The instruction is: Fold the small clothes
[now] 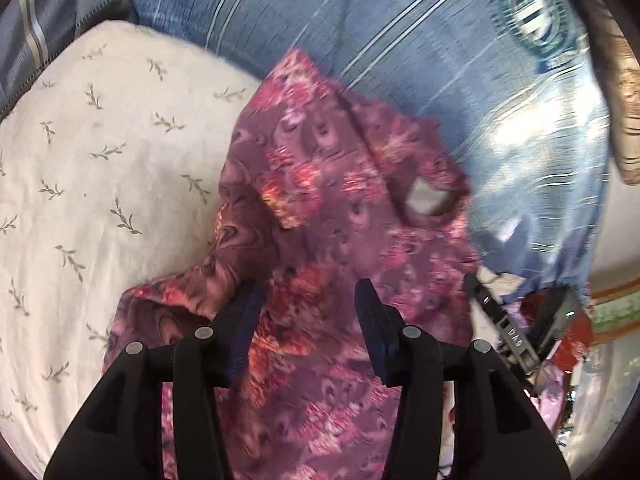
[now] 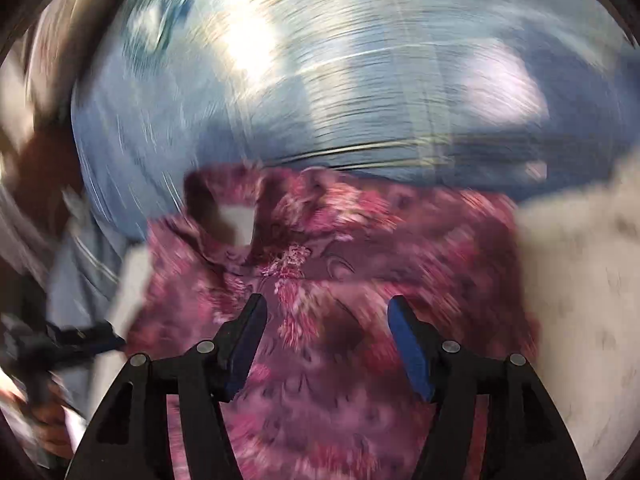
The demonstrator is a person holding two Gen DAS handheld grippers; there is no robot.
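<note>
A small purple and pink floral garment (image 1: 320, 208) lies crumpled on the bed, with a grey label at its neck opening (image 1: 426, 200). My left gripper (image 1: 308, 292) is open just above its lower part, holding nothing. In the right wrist view the same garment (image 2: 340, 280) is blurred by motion, its neck opening at the upper left (image 2: 236, 220). My right gripper (image 2: 326, 306) is open above the garment and empty. The right gripper also shows at the right edge of the left wrist view (image 1: 504, 320).
A cream pillow with a leaf print (image 1: 100, 180) lies left of the garment; it shows blurred at the right of the right wrist view (image 2: 580, 280). A blue striped bedsheet (image 1: 360, 20) covers the bed behind. Other clothes lie at the right edge (image 1: 568, 336).
</note>
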